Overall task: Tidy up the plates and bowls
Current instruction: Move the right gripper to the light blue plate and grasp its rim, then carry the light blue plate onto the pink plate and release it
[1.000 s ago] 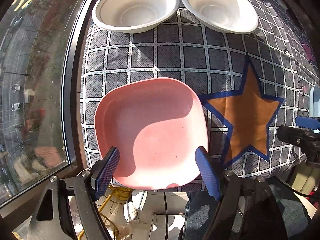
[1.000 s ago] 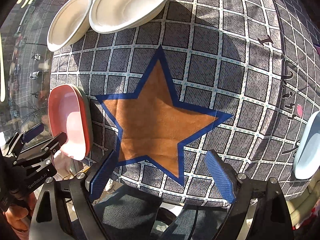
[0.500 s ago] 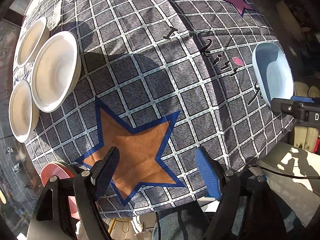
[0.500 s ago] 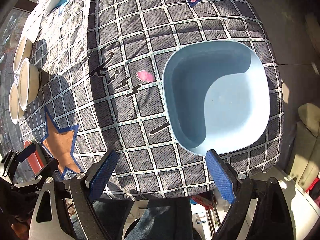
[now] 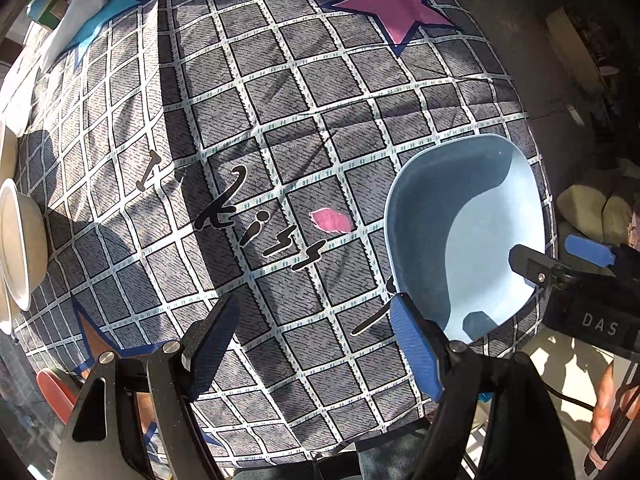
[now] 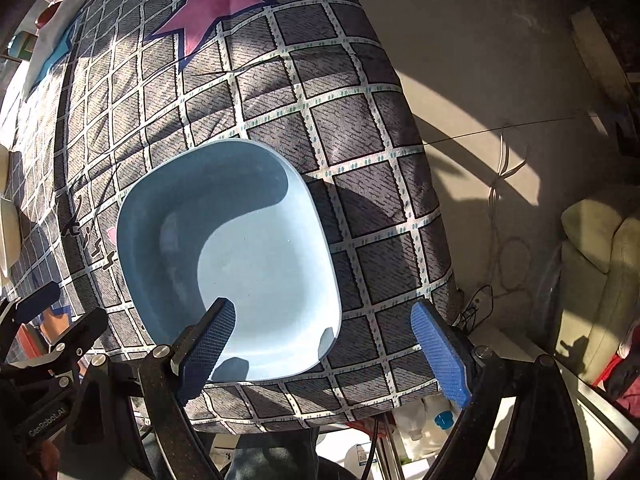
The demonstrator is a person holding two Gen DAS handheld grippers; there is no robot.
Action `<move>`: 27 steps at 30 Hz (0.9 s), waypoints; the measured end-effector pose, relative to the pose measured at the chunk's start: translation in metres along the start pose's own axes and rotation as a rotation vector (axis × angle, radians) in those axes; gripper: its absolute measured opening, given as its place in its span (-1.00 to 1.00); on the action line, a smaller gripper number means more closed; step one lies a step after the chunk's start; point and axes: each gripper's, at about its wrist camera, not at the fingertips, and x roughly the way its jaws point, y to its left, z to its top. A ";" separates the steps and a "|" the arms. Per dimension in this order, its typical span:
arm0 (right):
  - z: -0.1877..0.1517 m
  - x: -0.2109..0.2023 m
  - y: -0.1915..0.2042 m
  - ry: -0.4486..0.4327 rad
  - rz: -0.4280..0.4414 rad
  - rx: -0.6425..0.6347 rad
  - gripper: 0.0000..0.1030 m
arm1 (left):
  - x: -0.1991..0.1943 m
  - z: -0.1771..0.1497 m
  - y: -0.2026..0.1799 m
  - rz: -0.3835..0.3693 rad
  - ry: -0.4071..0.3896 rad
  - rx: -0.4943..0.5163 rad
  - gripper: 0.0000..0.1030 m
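Note:
A light blue square plate (image 6: pixel 228 248) lies near the table's front right corner; it also shows in the left wrist view (image 5: pixel 464 232). My right gripper (image 6: pixel 324 352) is open, its left finger over the plate's near rim and its right finger past the plate's right side. My left gripper (image 5: pixel 316 348) is open and empty above the tablecloth, left of the blue plate. White bowls (image 5: pixel 18 236) sit at the table's far left. A pink plate's (image 5: pixel 54 392) edge shows at the lower left.
The table carries a grey checked cloth (image 5: pixel 256 128) with a pink star (image 5: pixel 396 4) and a blue star (image 5: pixel 92 28). The table edge drops to the floor (image 6: pixel 500 80) on the right. A beige cushion (image 6: pixel 600 240) lies beside it.
Both grippers have swung right across the table, from the pink plate and orange star to the blue plate. The right gripper now straddles the blue plate's near right rim.

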 end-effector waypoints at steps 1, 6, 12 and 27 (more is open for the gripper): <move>0.000 0.004 -0.006 -0.006 0.003 -0.013 0.76 | 0.005 0.004 -0.005 0.002 0.006 -0.005 0.57; -0.018 0.018 -0.007 -0.031 0.002 -0.071 0.76 | 0.033 0.008 -0.039 0.034 0.010 -0.009 0.57; -0.027 0.043 -0.015 -0.061 0.022 -0.125 0.61 | 0.045 0.024 -0.031 0.054 -0.007 0.001 0.54; -0.053 0.029 0.030 0.005 0.153 -0.141 -0.46 | 0.035 0.014 -0.065 0.016 -0.012 0.081 -0.12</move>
